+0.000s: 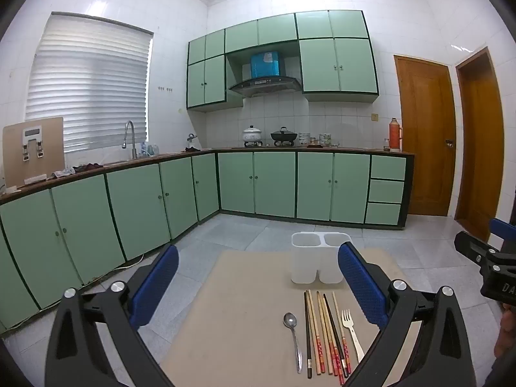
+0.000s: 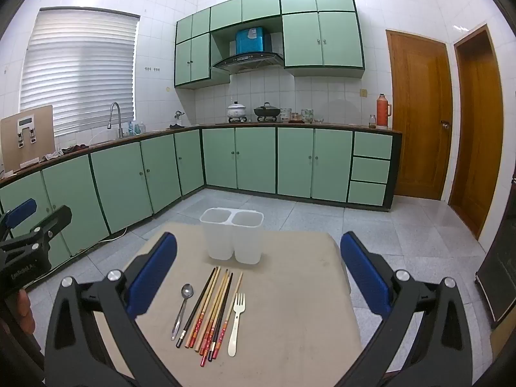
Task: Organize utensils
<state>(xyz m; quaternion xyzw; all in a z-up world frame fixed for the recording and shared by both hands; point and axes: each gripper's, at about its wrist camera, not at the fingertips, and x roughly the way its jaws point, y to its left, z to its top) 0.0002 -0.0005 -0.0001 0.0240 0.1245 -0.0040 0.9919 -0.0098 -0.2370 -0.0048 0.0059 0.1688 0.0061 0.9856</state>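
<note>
A metal spoon (image 2: 182, 309), several chopsticks (image 2: 209, 312) and a white fork (image 2: 236, 324) lie side by side on a small beige table (image 2: 290, 290). Behind them stands a translucent two-compartment holder (image 2: 233, 235), empty. My right gripper (image 2: 258, 271) is open above the table, the utensils between its blue fingers (image 2: 151, 277). My left gripper (image 1: 258, 283) is open, held left of the utensils; in its view the spoon (image 1: 292, 338), chopsticks (image 1: 325, 332), fork (image 1: 351, 332) and holder (image 1: 317, 261) sit to the right.
Green kitchen cabinets (image 2: 129, 177) line the left and far walls, with a sink, a stove and pots on the counter. Two wooden doors (image 2: 419, 113) stand at the right. The floor around the table is grey tile. A dark cabinet (image 2: 500, 274) stands at the far right.
</note>
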